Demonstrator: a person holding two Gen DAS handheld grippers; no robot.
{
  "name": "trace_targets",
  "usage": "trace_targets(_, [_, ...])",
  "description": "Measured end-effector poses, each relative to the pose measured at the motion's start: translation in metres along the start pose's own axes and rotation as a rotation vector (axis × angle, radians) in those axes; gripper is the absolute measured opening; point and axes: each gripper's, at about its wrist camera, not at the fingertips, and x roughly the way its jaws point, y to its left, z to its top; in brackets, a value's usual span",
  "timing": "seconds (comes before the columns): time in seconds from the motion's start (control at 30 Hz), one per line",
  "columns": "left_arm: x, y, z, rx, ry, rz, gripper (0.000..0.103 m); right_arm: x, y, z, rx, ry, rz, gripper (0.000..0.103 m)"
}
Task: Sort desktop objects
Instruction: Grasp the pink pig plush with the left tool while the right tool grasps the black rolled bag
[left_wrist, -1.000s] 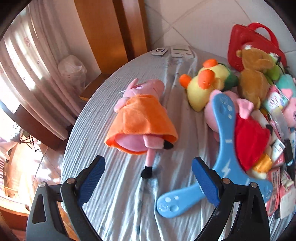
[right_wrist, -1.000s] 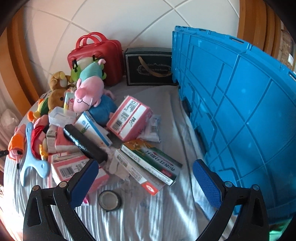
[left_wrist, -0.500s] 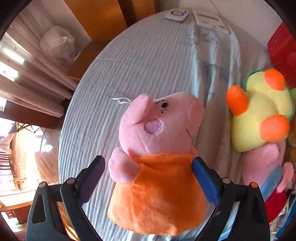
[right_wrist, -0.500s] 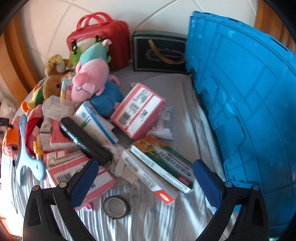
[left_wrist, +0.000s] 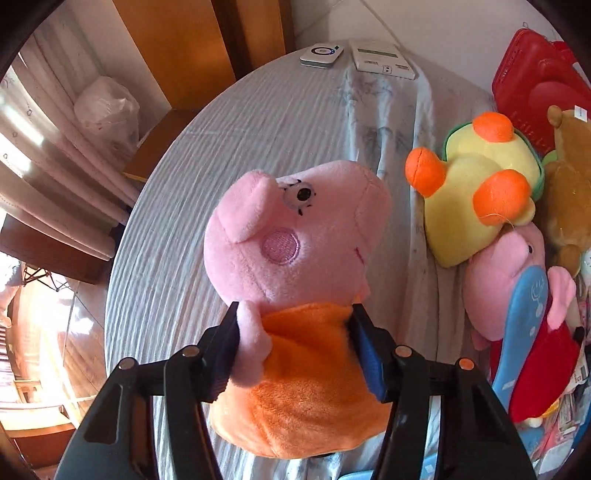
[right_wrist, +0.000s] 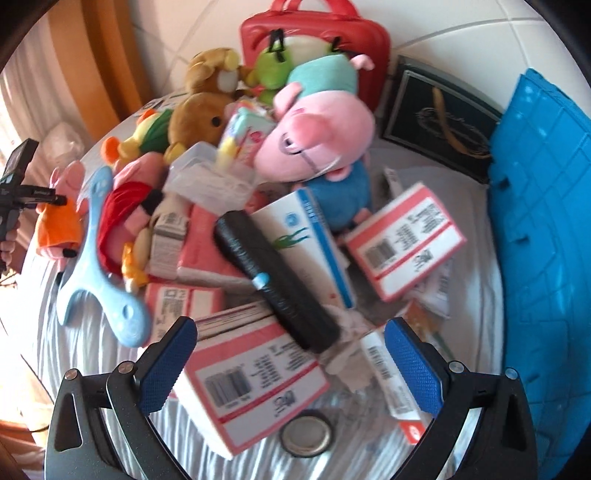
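1. Left gripper (left_wrist: 295, 341) clamped on the pink pig plush in an orange dress (left_wrist: 295, 295), pads pressing its body at both sides, above the grey cloth (left_wrist: 229, 122).
2. Right gripper (right_wrist: 291, 360) spread wide, gripping nothing, over the pink-edged box (right_wrist: 251, 380) and black roll (right_wrist: 277, 277).
3. Blue crate (right_wrist: 546, 221) at right.

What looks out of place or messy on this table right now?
The pink-and-white cardboard boxes lie jumbled at all angles with a black cylindrical roll slanted across them. Pink plush pig in orange dress is clamped in the left tool.
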Motion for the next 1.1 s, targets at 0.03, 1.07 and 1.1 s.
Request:
trace_targets(0.03, [0.003,0.003,0.001,-0.006,0.006,-0.001,0.062,0.002,0.002,0.0,-0.003,0.006,0.005,0.103])
trace_targets(1.07, [-0.117,-0.109,-0.154,0.147,-0.313,-0.096,0.07,0.055,0.011,0.021,-0.101,0.045,-0.036,0.054])
trace_targets(1.1, [-0.114,-0.115,-0.158,0.153,-0.299,-0.1,0.07,0.062,0.015,0.021,-0.117,0.05,-0.047,0.054])
